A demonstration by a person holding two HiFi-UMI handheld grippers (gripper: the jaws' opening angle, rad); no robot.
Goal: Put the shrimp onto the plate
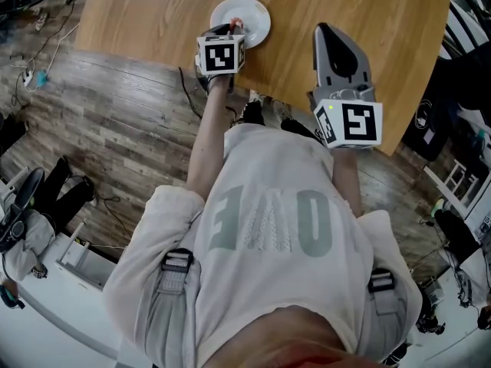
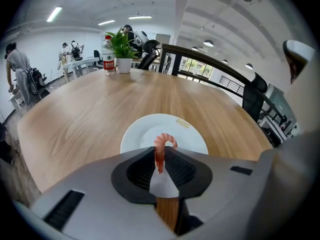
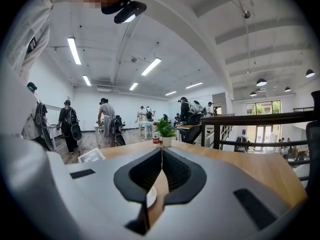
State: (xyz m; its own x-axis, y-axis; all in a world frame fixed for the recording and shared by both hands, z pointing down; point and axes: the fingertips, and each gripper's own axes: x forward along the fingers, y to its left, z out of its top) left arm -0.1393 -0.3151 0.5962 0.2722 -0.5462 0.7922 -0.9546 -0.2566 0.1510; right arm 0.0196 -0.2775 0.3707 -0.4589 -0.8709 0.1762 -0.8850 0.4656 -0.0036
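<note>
Left gripper (image 2: 160,156) jaws clamped on shrimp (image 2: 161,149), frame centre, above white plate (image 2: 187,134). Right gripper (image 3: 161,159) jaws closed, empty.

Pink-orange shrimp (image 2: 160,151), white plate (image 2: 192,134), lt wood-grain table (image 2: 85,109), grey-brown plank floor (image 1: 130,121), green plant (image 2: 121,43) w/ white pot (image 2: 123,65)

Table (image 1: 153,14): plate (image 1: 257,14) on near part. Shrimp (image 2: 160,153) between left gripper (image 2: 160,156) jaws, over plate's near side. Right gripper (image 1: 324,31) right of plate, apart. Far end: potted plant (image 2: 121,46), bottle (image 2: 109,60) just left.

open tabletop (image 2: 75,119) round plate (image 2: 187,136), plant (image 2: 121,46) (far back)
</note>
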